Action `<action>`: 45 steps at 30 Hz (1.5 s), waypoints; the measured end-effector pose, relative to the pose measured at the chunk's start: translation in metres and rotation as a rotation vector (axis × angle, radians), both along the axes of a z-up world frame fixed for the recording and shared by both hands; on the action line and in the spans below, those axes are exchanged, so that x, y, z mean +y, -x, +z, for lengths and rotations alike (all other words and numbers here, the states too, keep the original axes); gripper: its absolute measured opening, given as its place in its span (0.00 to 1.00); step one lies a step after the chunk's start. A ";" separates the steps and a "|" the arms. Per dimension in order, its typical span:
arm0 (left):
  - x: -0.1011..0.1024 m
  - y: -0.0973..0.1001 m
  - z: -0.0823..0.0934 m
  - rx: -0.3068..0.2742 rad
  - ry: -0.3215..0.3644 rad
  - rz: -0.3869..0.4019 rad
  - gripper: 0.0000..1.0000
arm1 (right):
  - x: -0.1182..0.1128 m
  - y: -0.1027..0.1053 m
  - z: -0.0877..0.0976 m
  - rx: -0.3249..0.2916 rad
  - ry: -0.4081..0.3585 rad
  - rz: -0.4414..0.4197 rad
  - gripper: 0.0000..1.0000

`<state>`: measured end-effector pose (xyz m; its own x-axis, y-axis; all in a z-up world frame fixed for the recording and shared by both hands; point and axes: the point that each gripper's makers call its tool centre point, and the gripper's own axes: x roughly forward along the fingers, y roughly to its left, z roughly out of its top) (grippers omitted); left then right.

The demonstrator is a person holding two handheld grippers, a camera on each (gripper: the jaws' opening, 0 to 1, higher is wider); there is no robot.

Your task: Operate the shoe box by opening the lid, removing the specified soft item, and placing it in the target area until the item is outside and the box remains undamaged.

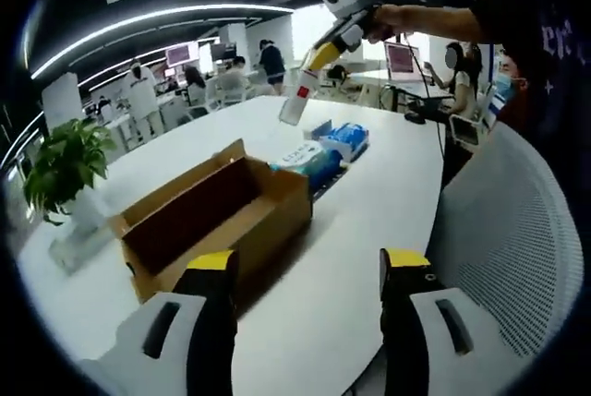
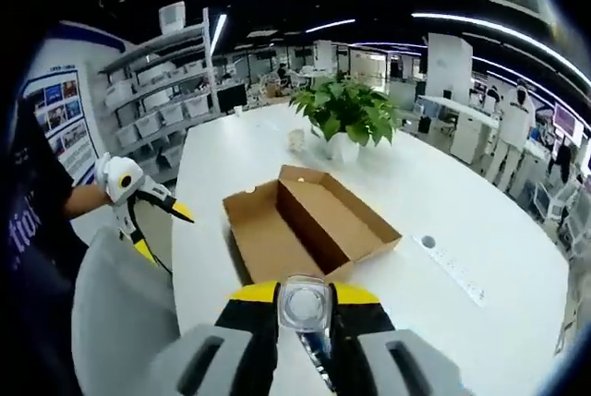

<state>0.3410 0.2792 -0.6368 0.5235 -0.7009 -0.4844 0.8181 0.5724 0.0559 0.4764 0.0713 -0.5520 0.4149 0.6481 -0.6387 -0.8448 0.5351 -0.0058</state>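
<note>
One bottle [image 2: 305, 308] held in right tool [image 2: 305, 296] above open shoe box [image 2: 309, 223]

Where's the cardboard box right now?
The cardboard box lies open on the white table, between the potted plant and the tissue packs.

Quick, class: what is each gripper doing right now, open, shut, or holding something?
Left gripper: open, holding nothing, near the open cardboard box.
Right gripper: shut on a small clear bottle, raised above the table.
</note>
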 end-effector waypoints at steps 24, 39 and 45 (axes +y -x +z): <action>0.033 0.019 0.012 -0.023 0.119 0.156 0.87 | -0.037 -0.083 -0.041 -0.082 0.353 0.213 0.16; 0.039 0.024 0.017 -0.027 0.167 0.153 0.96 | -0.040 -0.102 -0.102 -0.049 0.530 0.361 0.16; 0.045 0.028 0.017 -0.044 0.154 0.161 0.98 | -0.039 -0.099 -0.120 -0.020 0.569 0.389 0.16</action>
<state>0.3126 0.3240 -0.6198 0.6532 -0.6704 -0.3521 0.7140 0.7001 -0.0085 0.5753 0.0325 -0.6724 0.2351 0.3184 -0.9183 -0.9716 0.1021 -0.2134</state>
